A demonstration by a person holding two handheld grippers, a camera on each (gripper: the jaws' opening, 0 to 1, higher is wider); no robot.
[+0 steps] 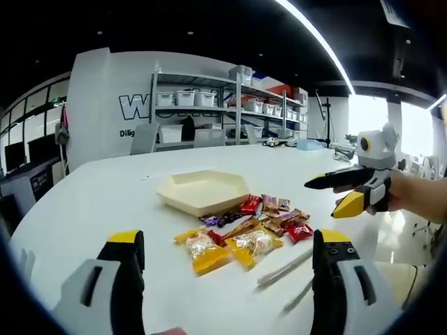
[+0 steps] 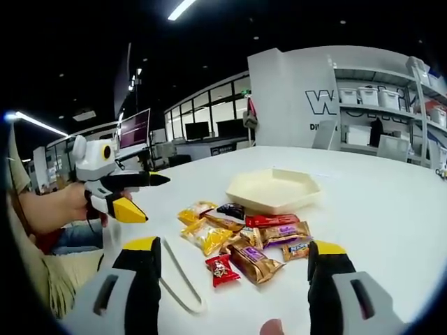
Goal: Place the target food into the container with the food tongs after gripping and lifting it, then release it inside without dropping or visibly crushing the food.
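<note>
We see the snacks gathered in a loose heap of small foil and plastic wrappers (image 1: pixel 244 230) on the white round worktop (image 1: pixel 98 195), just near of the pale cream hexagonal plastic tray (image 1: pixel 204 190), which sits empty. That closeness looks deliberate: any piece lifted from the heap has only a short way to travel into the tray. Which wrapper is the target we cannot tell; the candidates range from two yellow crinkled packets (image 2: pixel 202 234) at the heap's near-left edge to a small red sweet (image 2: pixel 222 269) lying a little apart at its near side.

The slim white plastic food tongs (image 2: pixel 178 283) lie flat on the worktop just beside the heap, touching no claw. In our judgement they are laid there to be picked up first, so the task has not yet begun in earnest.

Our left claw (image 1: pixel 227 255) hangs released, its yellow-tipped black jaws spread wide and empty above the worktop, looking across the heap toward the tray. Our right claw (image 2: pixel 230 258) is likewise released and empty, jaws wide, facing the heap from the opposite side. Each is held level and low, a hand gripping its handle, and well apart from the other. The tongs' far end is blurred, so we judge their handle direction only roughly.
</note>
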